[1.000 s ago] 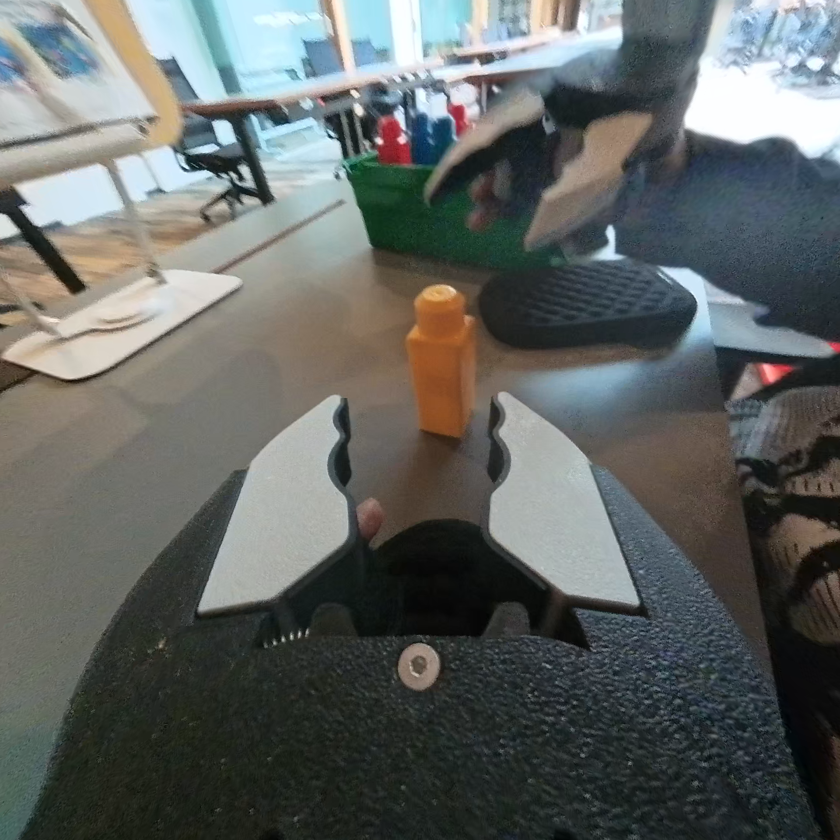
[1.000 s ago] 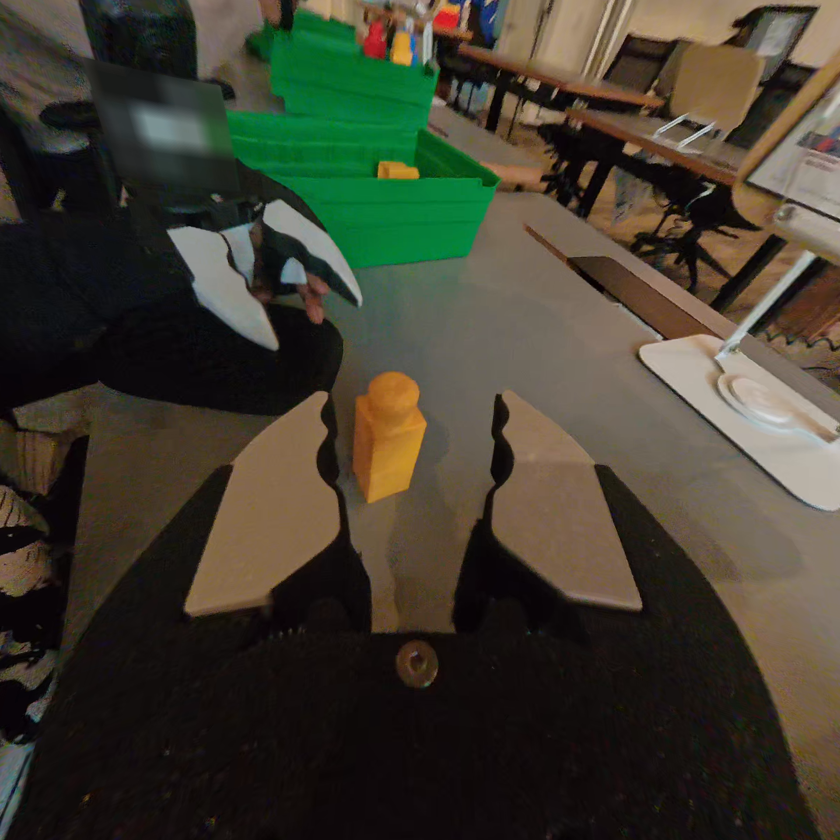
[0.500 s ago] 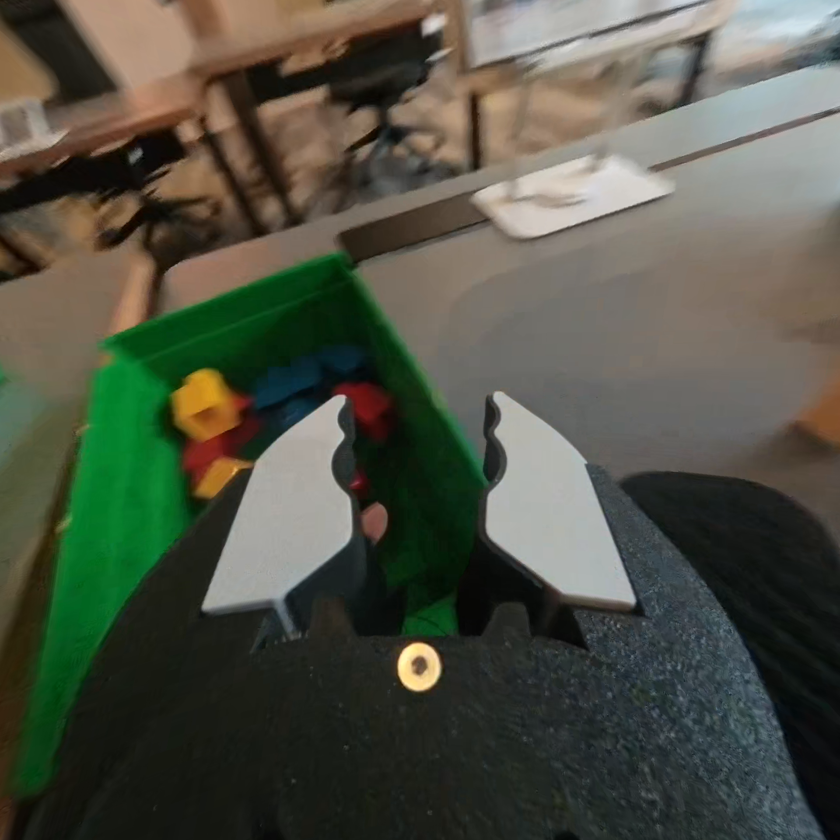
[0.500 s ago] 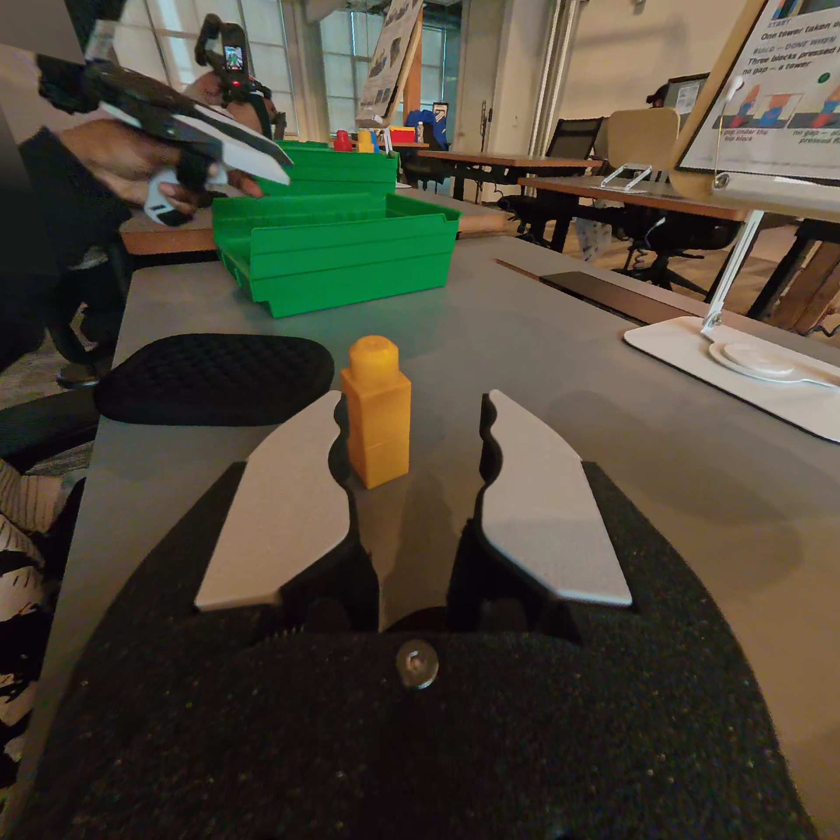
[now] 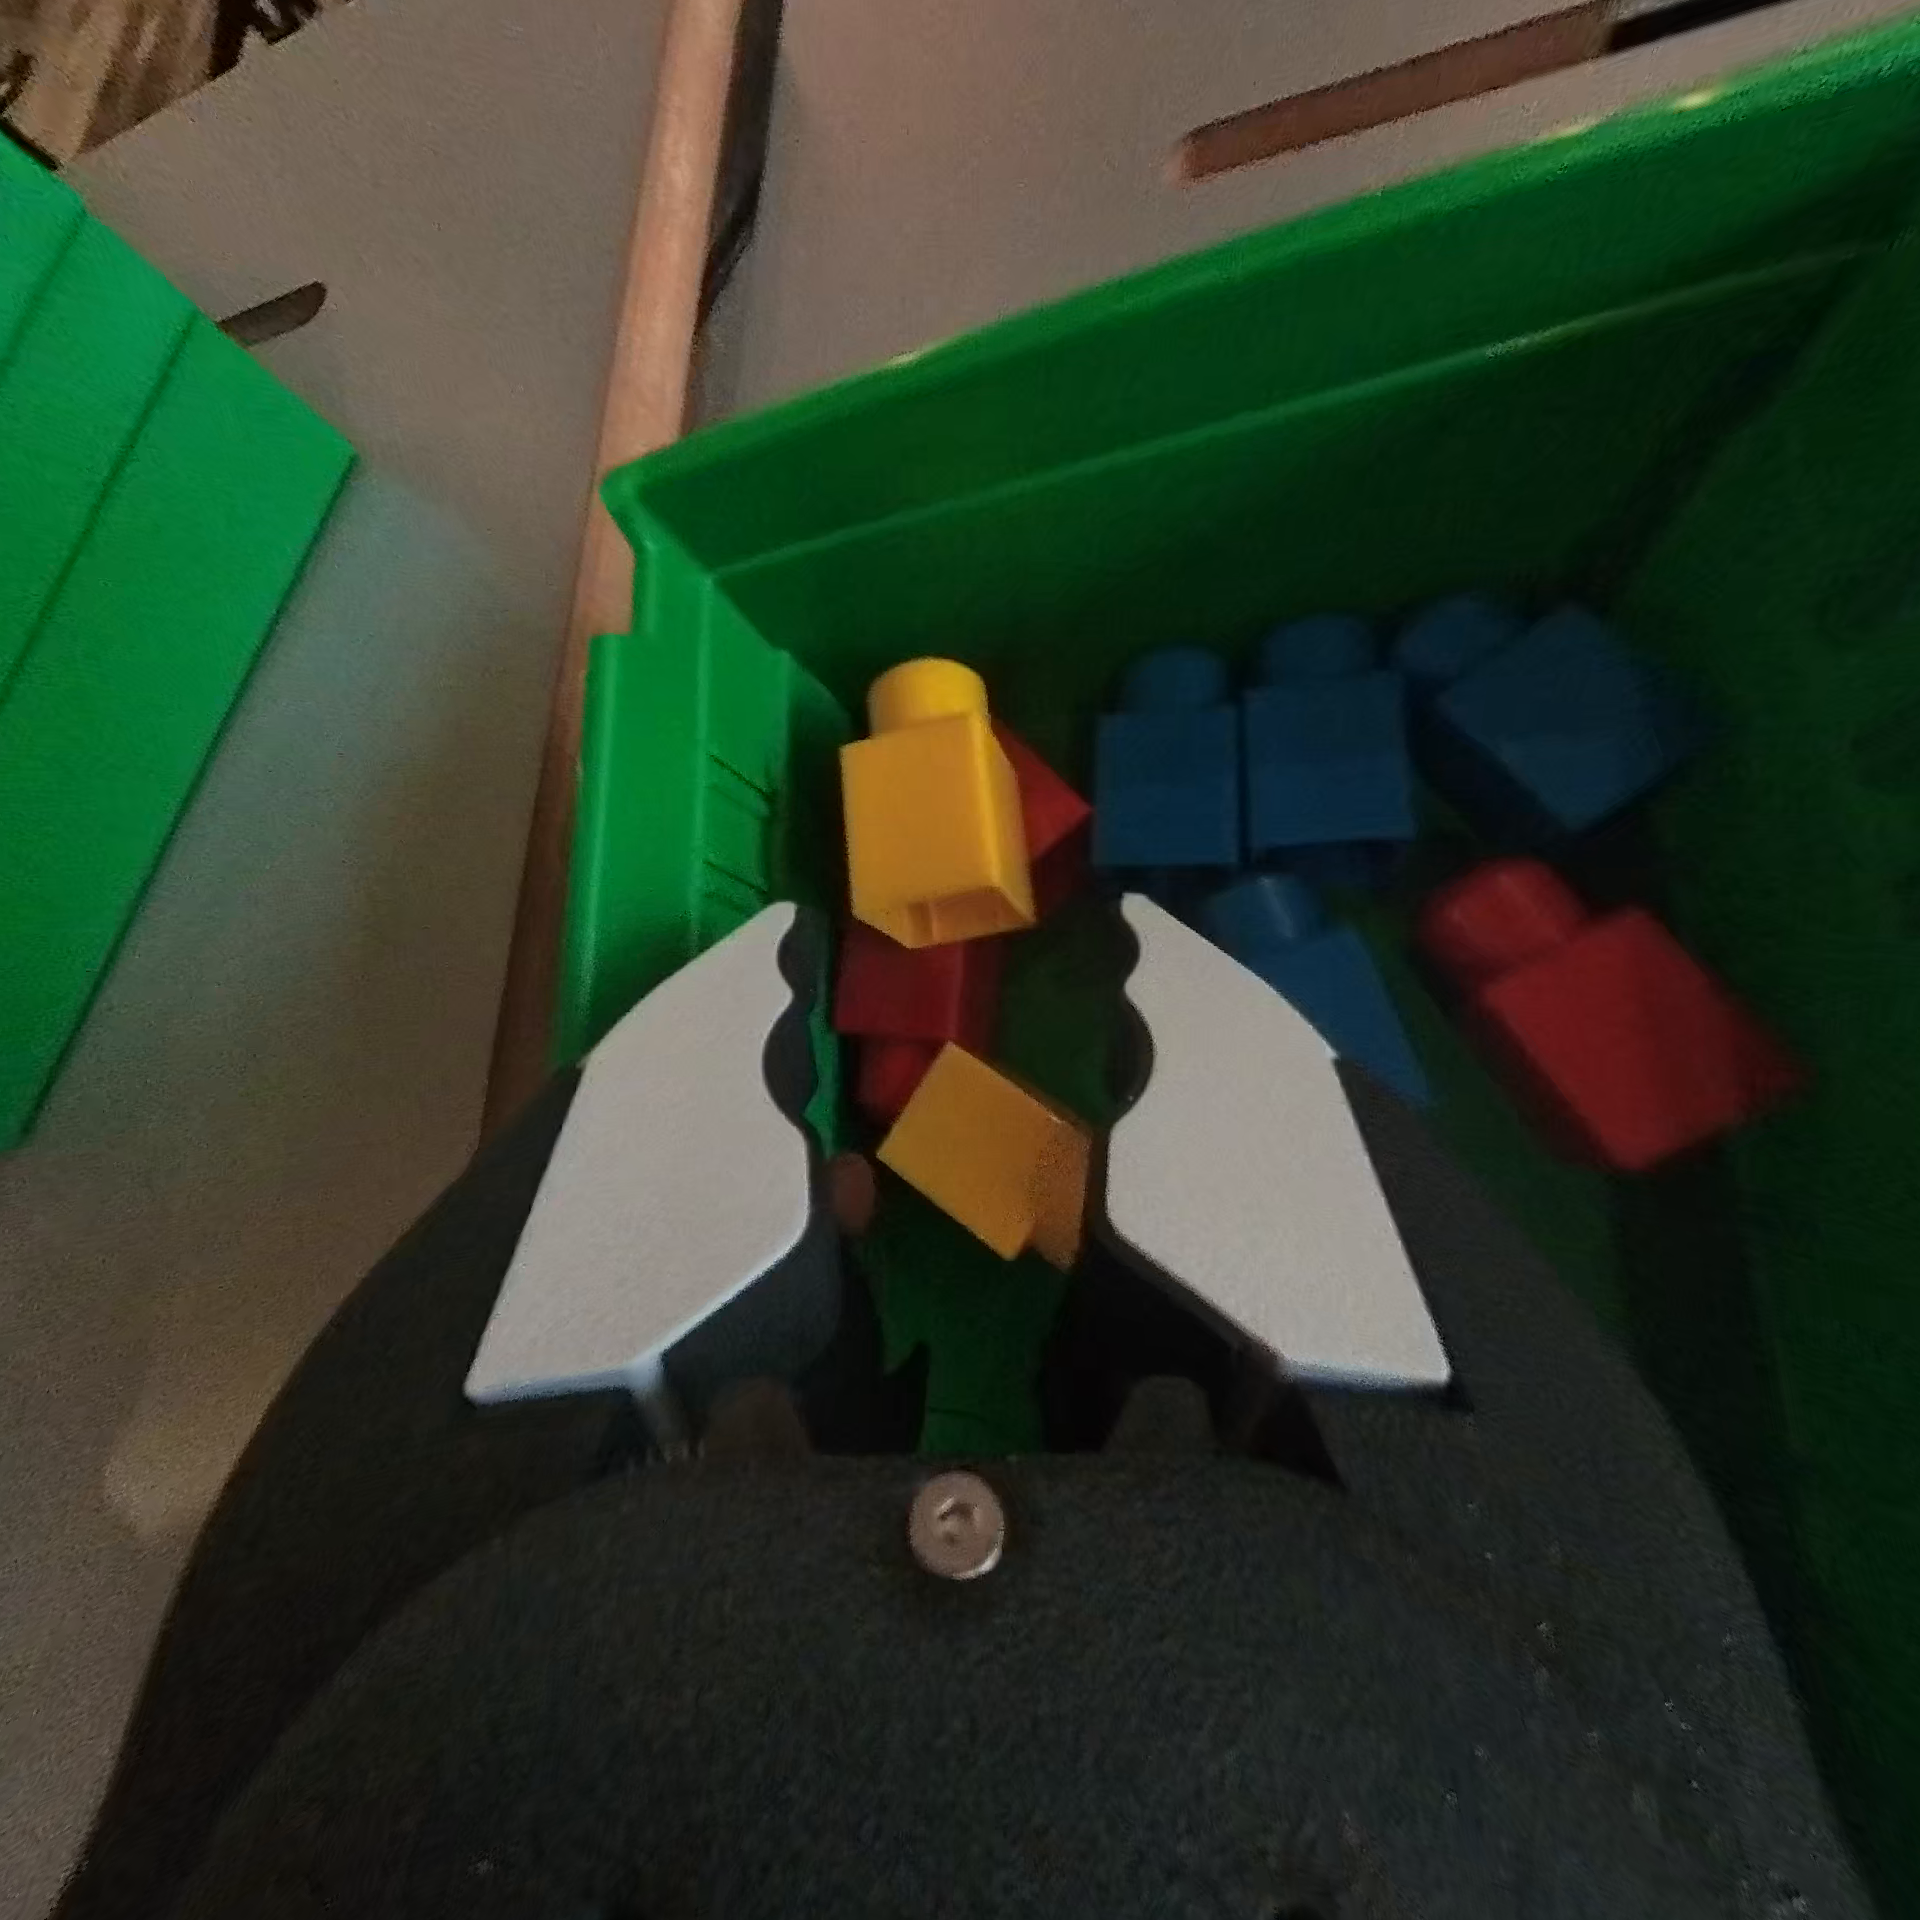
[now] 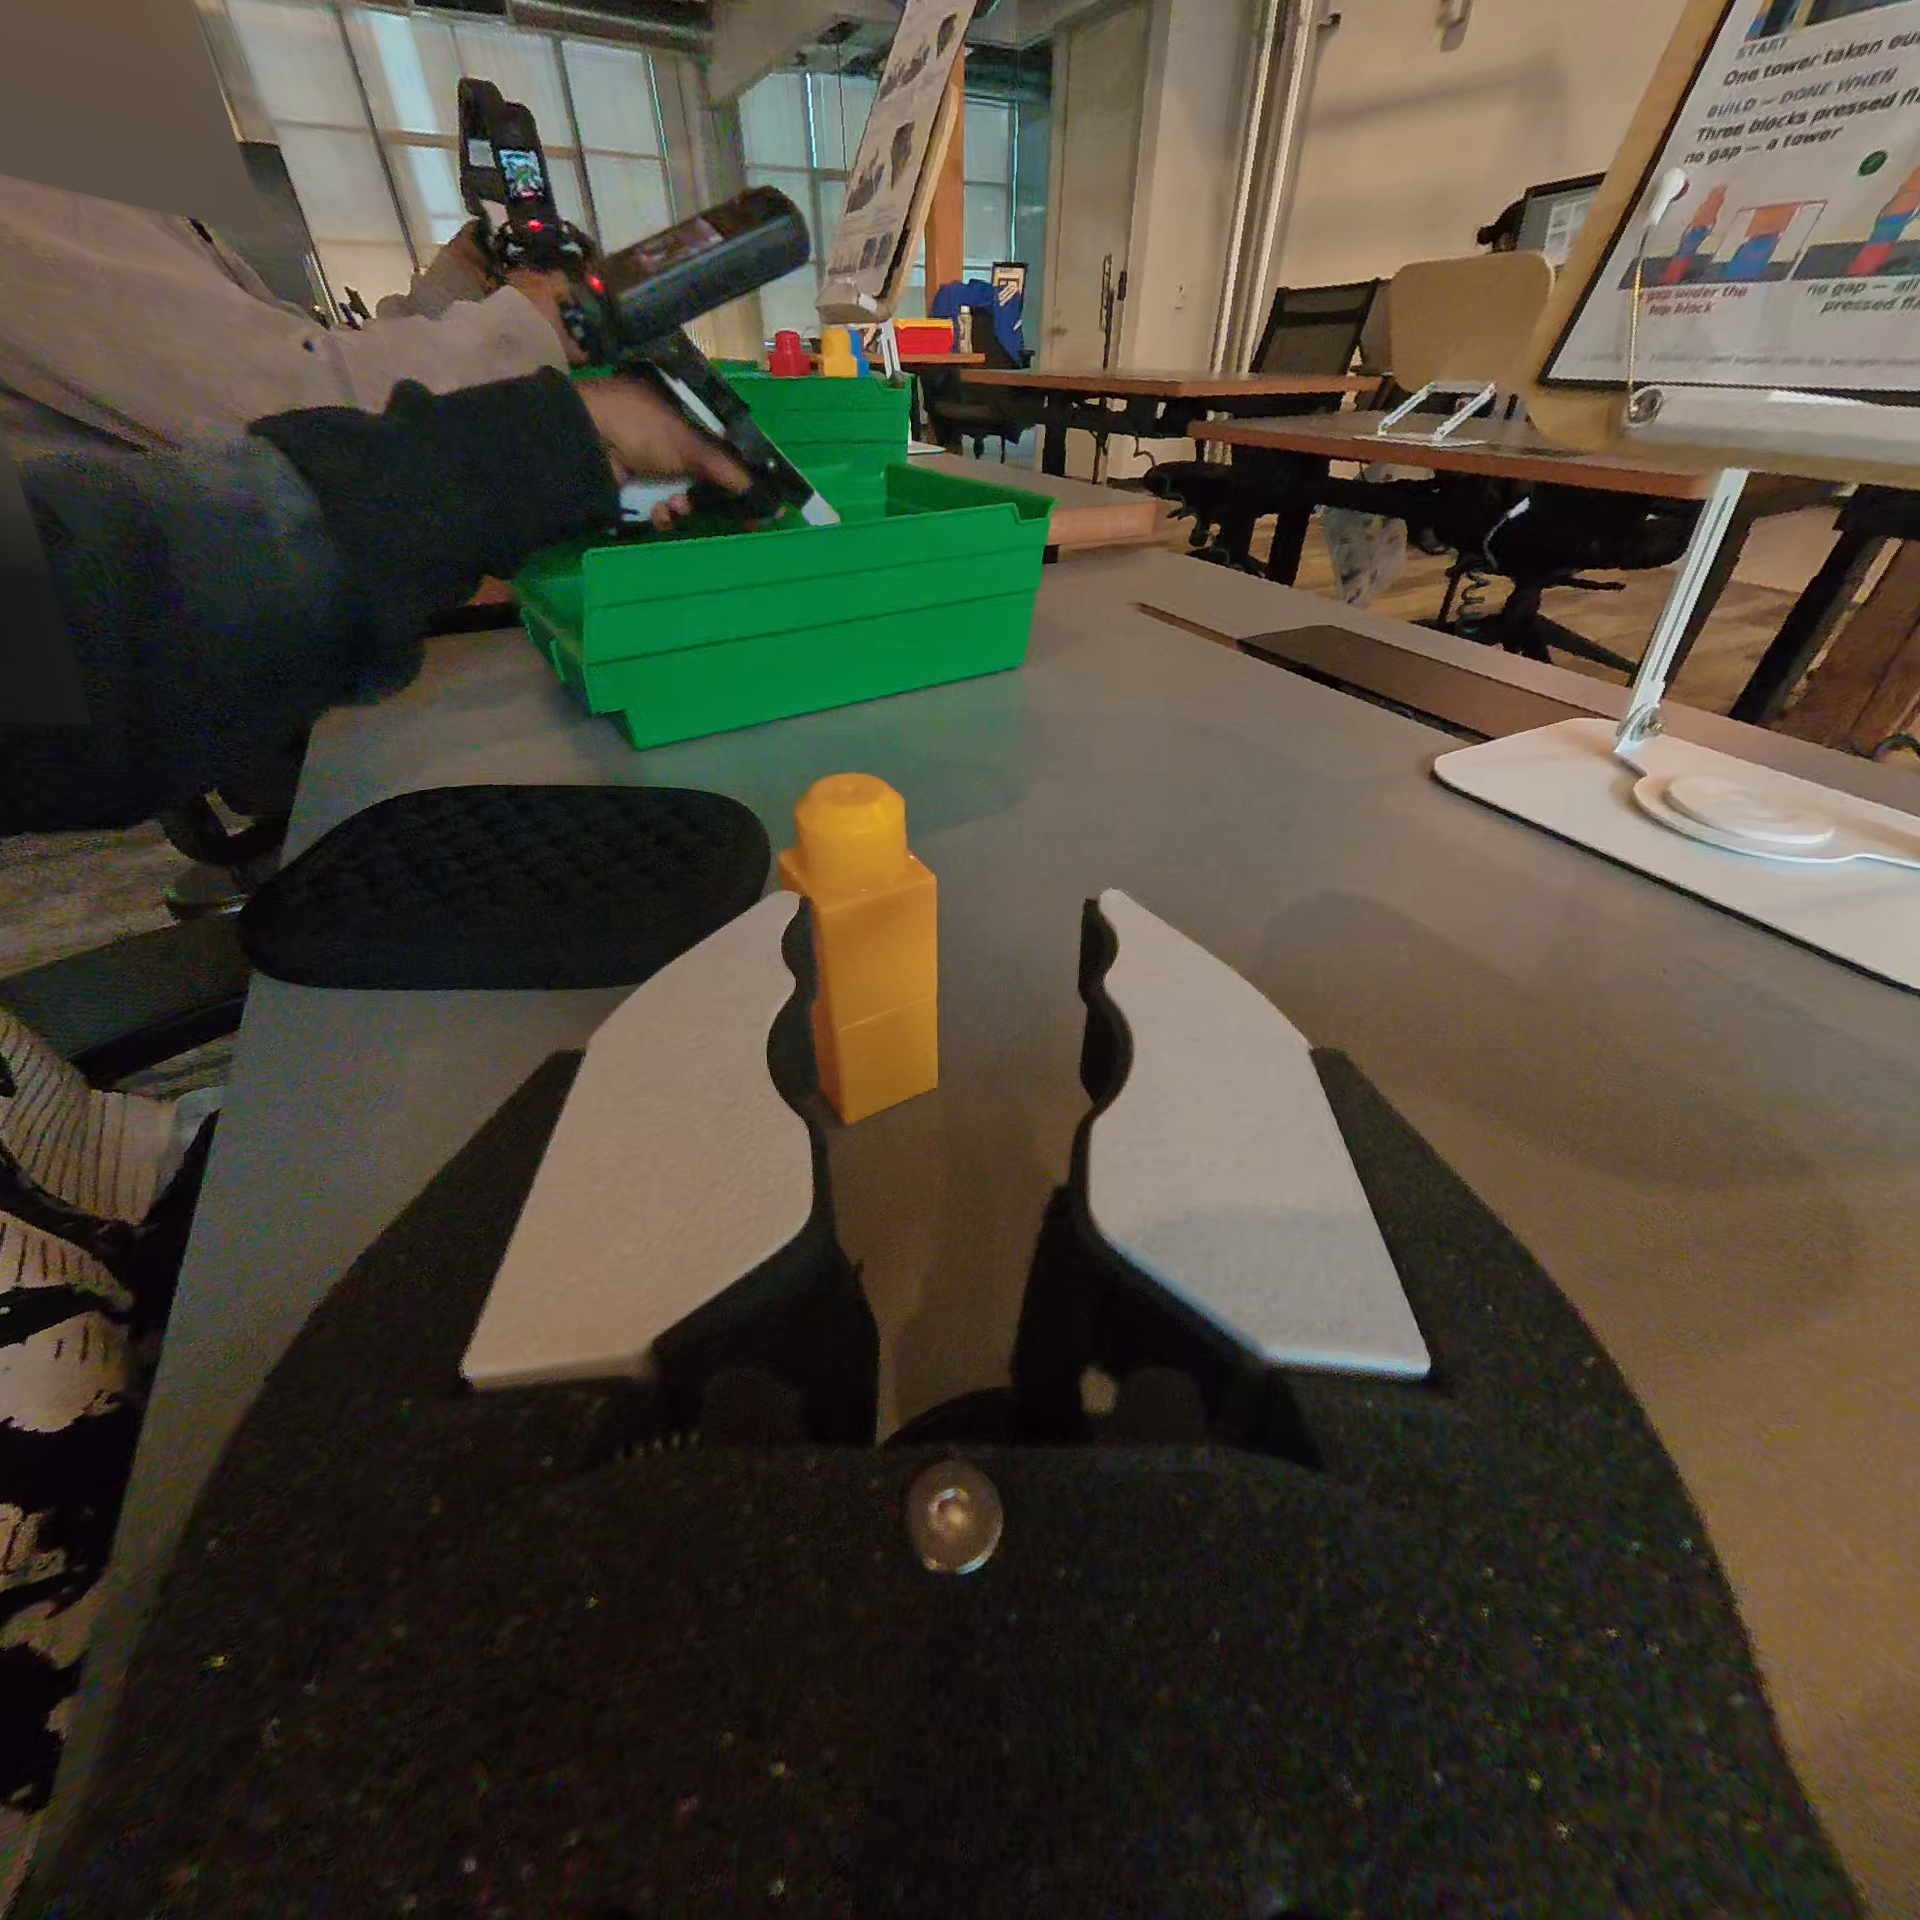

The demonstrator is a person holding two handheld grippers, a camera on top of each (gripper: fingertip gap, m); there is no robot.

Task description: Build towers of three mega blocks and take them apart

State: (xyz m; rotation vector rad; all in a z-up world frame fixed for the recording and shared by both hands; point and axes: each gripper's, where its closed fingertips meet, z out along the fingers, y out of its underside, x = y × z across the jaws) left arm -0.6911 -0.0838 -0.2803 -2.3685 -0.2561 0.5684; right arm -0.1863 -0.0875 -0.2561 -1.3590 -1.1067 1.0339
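Step in hand: third block is sought. Left hand-held gripper point(image 5: 961, 1023), open and empty, is poised over green plastic bin point(image 5: 1195, 457); small yellow plastic block point(image 5: 982, 1158) is probably nearest. Right hand-held gripper point(image 6: 940, 977), open, empty, flanks two-block orange plastic tower point(image 6: 868, 945) on grey bench point(image 6: 1195, 831). Next: closure on one block is required.

Orange two-block stack point(image 6: 871, 966) upright on table; loose blocks (yellow, red, blue) point(image 5: 1320, 774) jumbled in bin.

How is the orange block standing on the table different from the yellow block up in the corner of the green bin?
The orange block stands upright and alone on the grey table, stud up; the yellow block lies tipped among red and blue blocks in the green bin. The orange one shows a seam partway up its body; the yellow one shows none. Both have a single round stud.
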